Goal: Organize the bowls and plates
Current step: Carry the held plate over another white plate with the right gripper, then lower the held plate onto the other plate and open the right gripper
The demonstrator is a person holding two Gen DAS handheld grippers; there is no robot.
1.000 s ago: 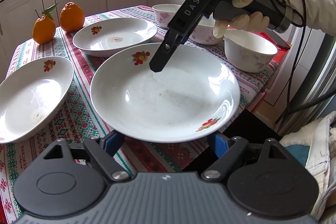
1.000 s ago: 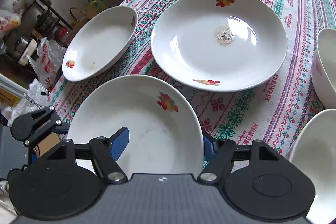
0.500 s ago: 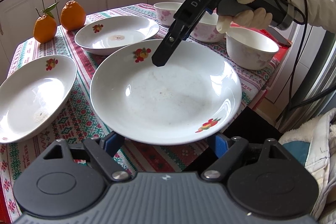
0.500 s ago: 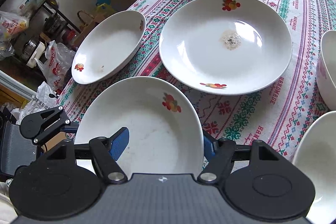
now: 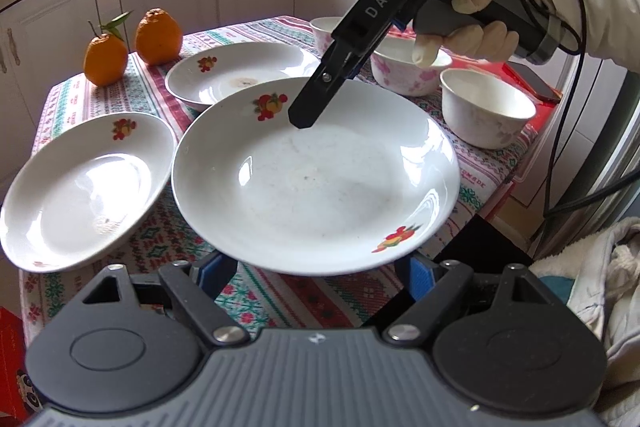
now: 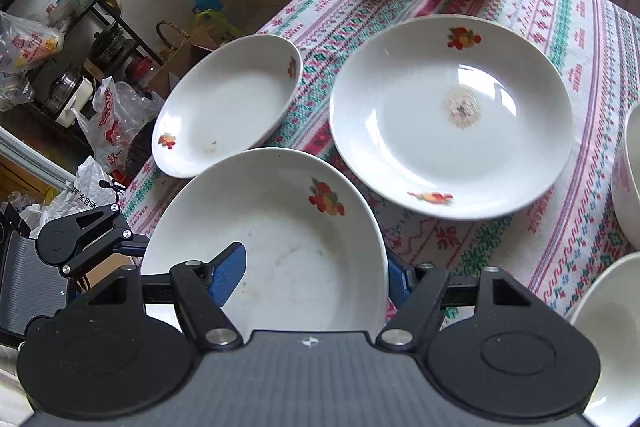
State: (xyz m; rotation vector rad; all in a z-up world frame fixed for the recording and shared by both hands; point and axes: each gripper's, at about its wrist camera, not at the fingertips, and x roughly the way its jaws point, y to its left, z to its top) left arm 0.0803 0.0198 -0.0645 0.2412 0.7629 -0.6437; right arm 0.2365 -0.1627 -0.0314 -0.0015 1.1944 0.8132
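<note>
A white plate with fruit prints [image 5: 316, 179] is lifted off the table, and it also shows in the right wrist view [image 6: 276, 251]. My right gripper [image 6: 316, 273] is shut on its rim, one finger inside and one outside; in the left wrist view its finger [image 5: 320, 95] reaches over the far rim. My left gripper [image 5: 316, 269] is open, its blue pads on either side below the near rim. Two more plates lie on the cloth, one on the left [image 5: 84, 187] and one at the back [image 5: 240, 75]. Three bowls stand at the right, one [image 5: 486, 113] nearest.
Two oranges [image 5: 132, 45] sit at the far left corner of the patterned tablecloth [image 6: 568, 39]. A phone [image 5: 532, 83] lies at the table's right edge. Cabinets stand behind. Shelves and bags [image 6: 60, 75] crowd the floor beside the table.
The held plate has risen and moved a little toward the back plate. The right gripper moved with it. The left gripper stays below the near rim.
</note>
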